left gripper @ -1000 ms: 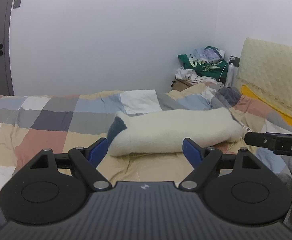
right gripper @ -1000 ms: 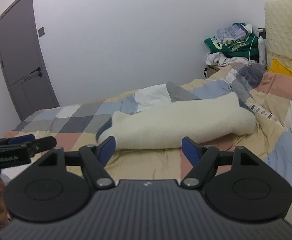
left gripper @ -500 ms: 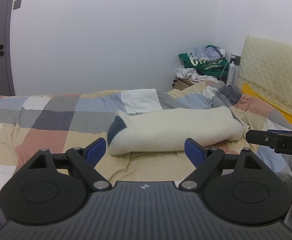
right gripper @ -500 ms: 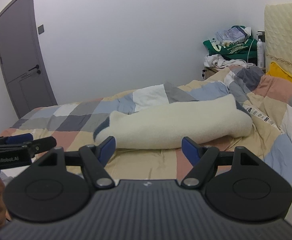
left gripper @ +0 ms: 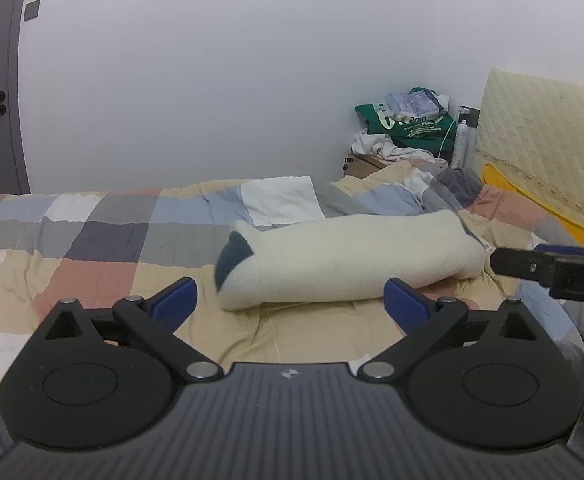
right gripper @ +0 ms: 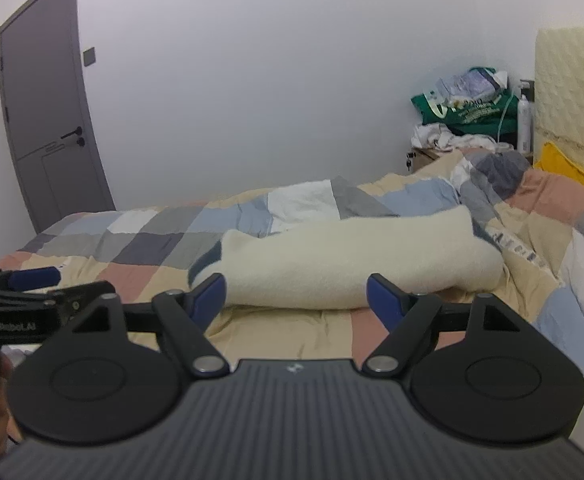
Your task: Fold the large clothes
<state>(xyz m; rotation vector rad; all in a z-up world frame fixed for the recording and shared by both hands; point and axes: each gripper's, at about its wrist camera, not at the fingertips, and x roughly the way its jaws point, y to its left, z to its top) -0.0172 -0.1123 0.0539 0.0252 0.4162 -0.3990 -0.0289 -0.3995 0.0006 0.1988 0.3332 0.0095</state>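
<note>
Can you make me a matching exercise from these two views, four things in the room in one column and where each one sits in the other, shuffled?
Things
1. cream fleece garment, folded into a long roll
2. green printed bag
3. grey door with a black handle
4. yellow pillow

Places
A. against the padded cream headboard
B. far left wall
C. lying across the patchwork bedspread
D. piled in the far corner beyond the bed

Pairs: 1-C, 2-D, 3-B, 4-A
</note>
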